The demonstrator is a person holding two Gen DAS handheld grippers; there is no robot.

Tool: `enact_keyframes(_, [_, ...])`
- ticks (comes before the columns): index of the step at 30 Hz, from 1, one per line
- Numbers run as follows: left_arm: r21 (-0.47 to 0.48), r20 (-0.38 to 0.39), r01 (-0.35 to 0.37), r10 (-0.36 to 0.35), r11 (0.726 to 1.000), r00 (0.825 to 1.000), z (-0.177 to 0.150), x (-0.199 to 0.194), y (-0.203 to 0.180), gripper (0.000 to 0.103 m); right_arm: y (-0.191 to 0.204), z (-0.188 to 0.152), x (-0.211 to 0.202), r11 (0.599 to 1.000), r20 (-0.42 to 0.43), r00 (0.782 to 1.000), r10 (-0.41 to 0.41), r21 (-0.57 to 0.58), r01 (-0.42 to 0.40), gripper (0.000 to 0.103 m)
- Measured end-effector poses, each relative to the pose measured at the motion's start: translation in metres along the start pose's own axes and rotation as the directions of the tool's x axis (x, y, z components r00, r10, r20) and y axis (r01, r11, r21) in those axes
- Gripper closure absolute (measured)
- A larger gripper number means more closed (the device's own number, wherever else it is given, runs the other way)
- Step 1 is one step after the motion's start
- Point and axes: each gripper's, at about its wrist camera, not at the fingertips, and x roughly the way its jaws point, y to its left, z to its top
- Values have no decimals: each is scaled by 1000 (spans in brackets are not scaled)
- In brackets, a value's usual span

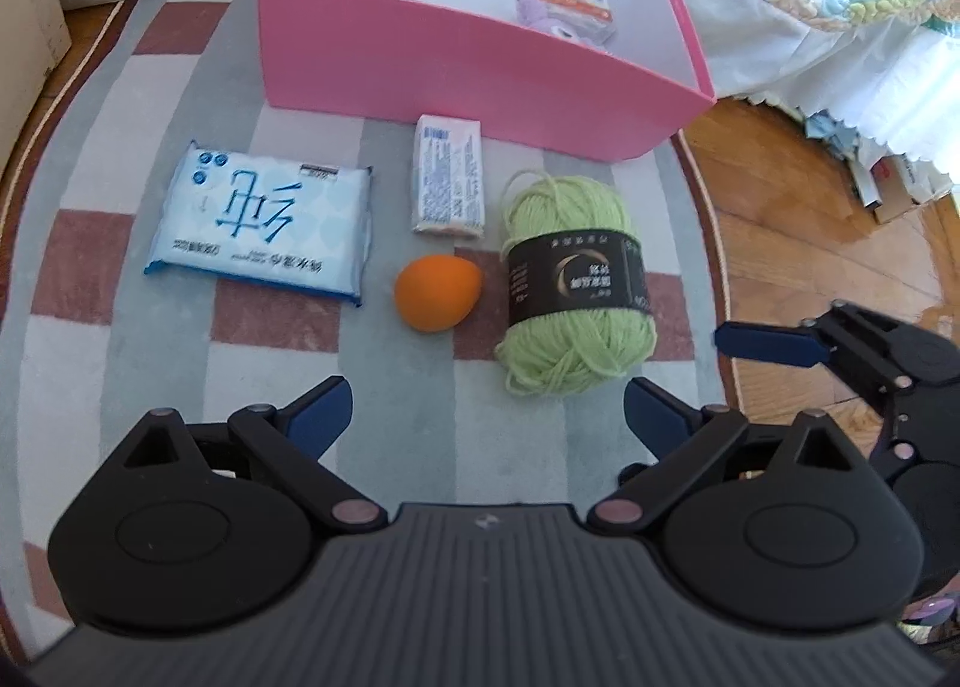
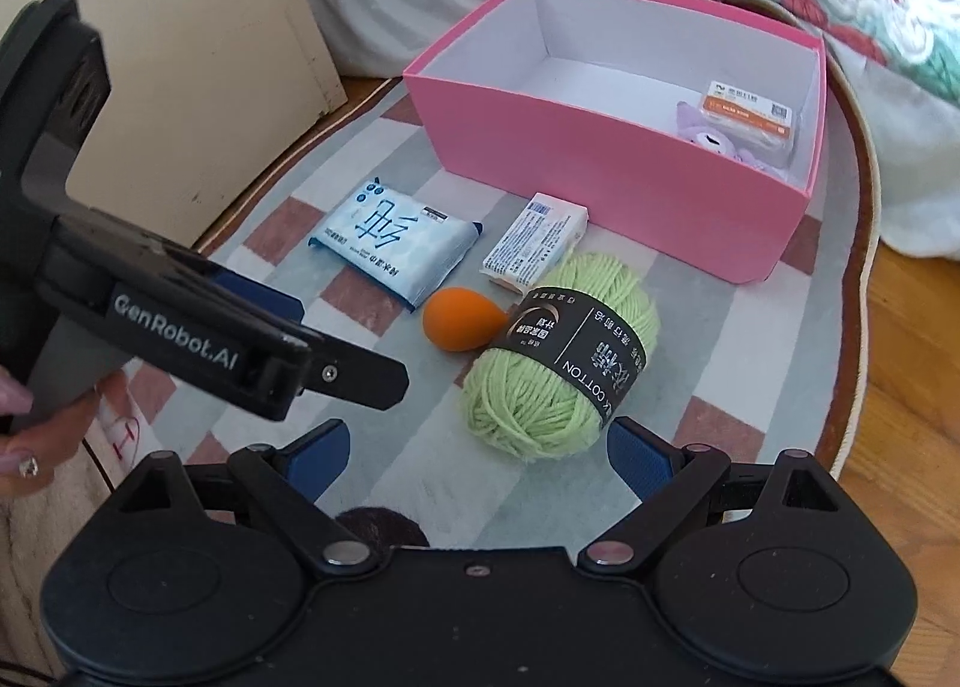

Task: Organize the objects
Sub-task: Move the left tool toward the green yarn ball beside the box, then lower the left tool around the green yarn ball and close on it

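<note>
Four things still lie loose on the checked grey, white and brick-red rug (image 1: 288,339), in front of the open pink cardboard box (image 1: 480,69); the box already holds a small white-and-orange carton (image 1: 570,0) resting on a lilac plush toy (image 2: 705,132) in its right-hand corner. By that count I judge the sorting roughly a third done, with the larger share left.

Going left to right in the left wrist view: a flat blue-and-white soft pack of wipes (image 1: 258,222) lies farthest left, its long axis running across the view, roughly parallel to the box front. Next comes a small white printed carton (image 1: 449,174), lying flat with its long axis pointing toward the box wall and its far end close to it. Just below it sits an orange egg-shaped sponge (image 1: 437,294), its narrow tip pointing right toward the yarn. Then the pale green skein of cotton yarn with a black paper band (image 1: 573,285), its long axis running from near to far, slightly tilted, one end aimed at the box.

The left tongs (image 1: 487,408) stand wide apart with nothing between them, hovering short of the sponge and yarn. The right tongs (image 2: 478,447) gape equally wide and empty, the skein's near end just ahead of them; apparently the yarn is the next candidate.
</note>
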Motion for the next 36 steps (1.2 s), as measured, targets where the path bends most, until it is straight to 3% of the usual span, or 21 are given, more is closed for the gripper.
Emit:
enact_keyframes(7, [11,72,65,-65,998,995,-1,7,-2,14,-2,-8,19,998,50,997,-56,-26,57,8])
enact_keyframes(12, [25,96,91,-93,996,991,-2,19,-4,17,7,-10,44,982,38,991,-131,-134,135,12])
enact_keyframes(19, [-27,81,190,-188,981,979,-2,43,2,36,0,-10,52,985,56,988,-142,-88,147,12])
enact_keyframes(23, [-35,98,230,-226,972,969,-1,47,2,41,-12,-9,45,994,78,992,-104,-16,105,12])
enact_keyframes(29, [-93,47,259,-256,961,966,-2,58,8,47,-33,-9,47,977,68,995,67,196,-79,12])
enact_keyframes(32, [-96,32,259,-257,961,966,2,65,10,49,-33,-12,54,984,55,998,14,179,-24,12])
enact_keyframes(36, [-74,43,259,-257,963,966,4,64,9,51,-36,-15,57,985,52,999,3,175,-12,14])
